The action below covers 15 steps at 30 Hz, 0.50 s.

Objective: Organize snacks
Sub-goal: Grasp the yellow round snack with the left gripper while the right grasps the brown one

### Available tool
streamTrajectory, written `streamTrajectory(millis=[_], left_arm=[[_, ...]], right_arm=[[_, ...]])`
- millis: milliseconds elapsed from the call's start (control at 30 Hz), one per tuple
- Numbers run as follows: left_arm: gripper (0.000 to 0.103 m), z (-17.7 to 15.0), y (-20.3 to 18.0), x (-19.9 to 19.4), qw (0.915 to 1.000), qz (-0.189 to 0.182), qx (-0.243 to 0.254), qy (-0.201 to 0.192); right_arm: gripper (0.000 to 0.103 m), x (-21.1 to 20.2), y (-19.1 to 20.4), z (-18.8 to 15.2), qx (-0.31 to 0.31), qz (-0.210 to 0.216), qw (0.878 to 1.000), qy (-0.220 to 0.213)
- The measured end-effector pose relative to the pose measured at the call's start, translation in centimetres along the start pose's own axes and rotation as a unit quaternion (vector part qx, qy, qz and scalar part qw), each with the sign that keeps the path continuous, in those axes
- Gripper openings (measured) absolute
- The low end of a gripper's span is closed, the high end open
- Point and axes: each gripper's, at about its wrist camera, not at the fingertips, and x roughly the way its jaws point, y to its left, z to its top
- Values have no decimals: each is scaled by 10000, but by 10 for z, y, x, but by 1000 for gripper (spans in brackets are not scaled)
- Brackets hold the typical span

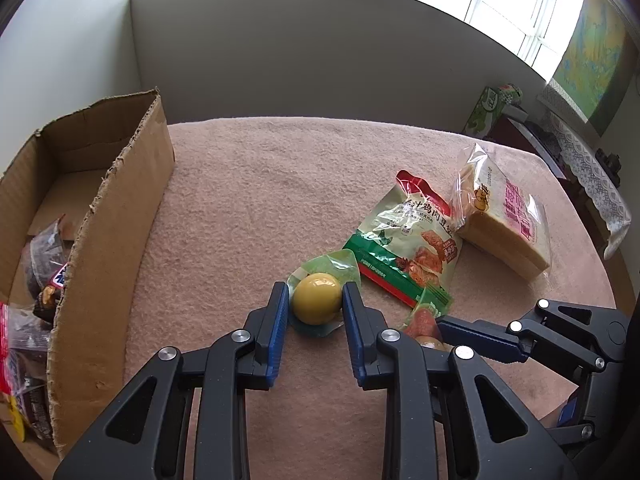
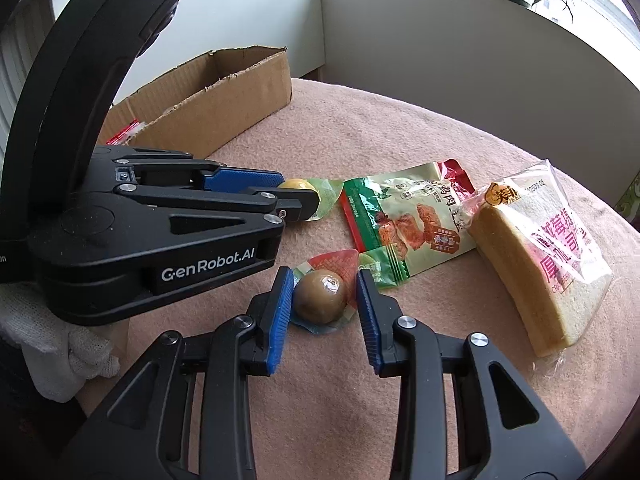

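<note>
**Two grippers closed around wrapped round snacks on a pink cloth**

The cardboard box [image 1: 116, 216], open-topped and already holding wrapped snacks, lay left of the left gripper [image 1: 315, 300], its long axis running away from the camera. Right of both grippers, a sliced bread loaf [image 2: 536, 264] in clear film with pink Chinese lettering lay with its long axis running away. Beside it, a green-and-red pouch [image 2: 404, 212] printed with Chinese characters and fried pieces lay flat, its red top pointing away. The left gripper, marked "GenRobot.AI" on its side, pinched a yellow ball snack [image 1: 317, 298] in clear wrap, both blue pads touching it. The right gripper [image 2: 325, 300] had its jaws nearly closed around a brown ball snack [image 2: 320, 297]; the left pad touched it, while a small gap showed at the right pad.
</note>
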Motion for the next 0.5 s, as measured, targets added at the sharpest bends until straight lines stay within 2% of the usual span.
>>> streamTrajectory(millis=[133, 500], left_arm=[[25, -3, 3, -1, 10000, 11, 13, -27], [24, -4, 8, -19, 9997, 26, -83, -215]], right_arm=[[28, -2, 3, -1, -54, -43, 10000, -60], [28, -27, -5, -3, 184, 30, 9992, -349]])
